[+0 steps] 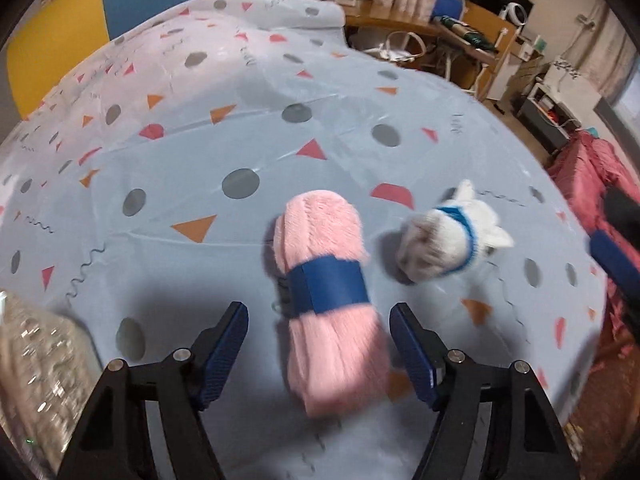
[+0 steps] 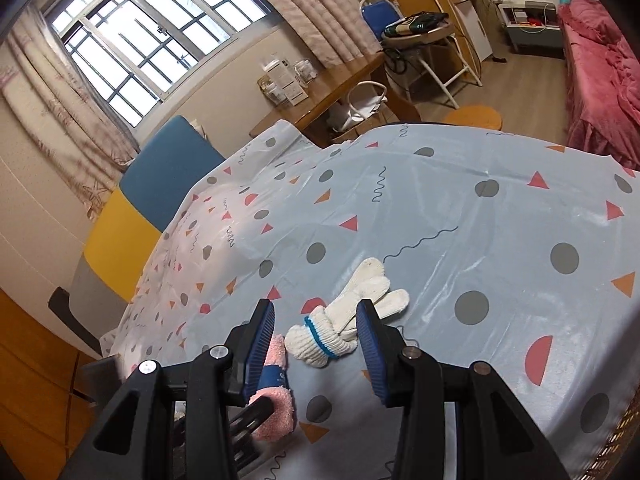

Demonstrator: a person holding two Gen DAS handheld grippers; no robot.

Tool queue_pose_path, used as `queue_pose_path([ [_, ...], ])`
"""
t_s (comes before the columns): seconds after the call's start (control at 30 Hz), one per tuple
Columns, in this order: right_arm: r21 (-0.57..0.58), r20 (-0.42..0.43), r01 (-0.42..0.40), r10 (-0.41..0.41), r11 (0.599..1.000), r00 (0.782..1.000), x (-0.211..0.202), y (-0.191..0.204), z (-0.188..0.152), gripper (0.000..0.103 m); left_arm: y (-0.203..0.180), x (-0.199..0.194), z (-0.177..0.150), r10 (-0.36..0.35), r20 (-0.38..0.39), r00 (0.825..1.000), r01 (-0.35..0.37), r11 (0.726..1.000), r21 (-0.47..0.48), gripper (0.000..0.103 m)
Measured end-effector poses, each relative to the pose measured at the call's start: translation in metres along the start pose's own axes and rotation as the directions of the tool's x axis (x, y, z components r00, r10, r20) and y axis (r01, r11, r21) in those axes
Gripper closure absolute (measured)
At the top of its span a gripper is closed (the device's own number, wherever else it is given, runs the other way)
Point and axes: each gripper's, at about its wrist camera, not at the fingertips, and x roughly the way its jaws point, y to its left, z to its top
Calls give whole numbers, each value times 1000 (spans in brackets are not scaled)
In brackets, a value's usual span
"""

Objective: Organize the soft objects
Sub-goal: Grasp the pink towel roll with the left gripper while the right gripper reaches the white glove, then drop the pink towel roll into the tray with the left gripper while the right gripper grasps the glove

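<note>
A pink fluffy roll is wearing a blue band; white gloves are showing blue trim; the tablecloth is displaying grey dots, red and orange triangles.

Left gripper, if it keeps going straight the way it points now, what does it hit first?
Most likely the fluffy pink yarn skein with the blue paper band, which lies between the open fingers of the left gripper. The pads look clear of it; depth is uncertain, but nothing else lies nearer.

Barred window, wooden desk, curtains
</note>
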Motion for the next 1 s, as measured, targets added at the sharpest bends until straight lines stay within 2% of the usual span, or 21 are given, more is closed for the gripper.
queue_pose_path([
  [0.13, -2, -19, -1, 1, 1000, 1000, 4, 1, -1, 60, 0, 22, 5, -30, -40, 999, 29, 999, -21, 29],
  [0.23, -5, -28, -3, 2, 1000, 1000, 5, 2, -2, 60, -5, 24, 2, 9, -31, 999, -9, 1000, 13, 31],
  [0.33, -4, -36, 6, -6, 1000, 999, 7, 1, -3, 60, 0, 19, 0, 39, -25, 999, -39, 999, 9, 50],
  [0.37, -3, -37, 8, -8, 1000, 999, 7, 1, -3, 60, 4, 16, -1, 46, -25, 999, -46, 999, -1, 66],
  [0.4, -5, -39, 16, -16, 1000, 999, 7, 2, -3, 60, 7, 15, -1, 51, -25, 998, -52, 999, -9, 67],
  [0.5, -13, -79, 41, -42, 999, 996, 15, 3, -5, 60, 20, 5, -4, 40, -50, 998, -42, 998, -50, 69],
  [0.57, -4, -138, 51, -51, 999, 989, 26, 1, -6, 60, 23, -8, -5, 44, -19, 999, -45, 998, -51, 69],
  [0.7, 119, -287, 38, -3, 992, 958, 55, -12, -9, 60, 40, -49, -5, 43, 49, 998, -37, 993, -114, 69],
  [0.77, 166, -312, 42, 13, 985, 950, 67, -16, -8, 60, 48, -67, -2, 43, 80, 996, -31, 989, -142, 69],
  [0.9, 222, -362, 90, -4, 971, 932, 89, -20, -7, 47, 61, -104, 6, 70, 152, 986, -40, 981, -189, 69],
  [1.0, 268, -353, 119, -17, 956, 935, 99, -23, -4, 47, 73, -130, 9, 96, 188, 977, -53, 973, -223, 69],
])
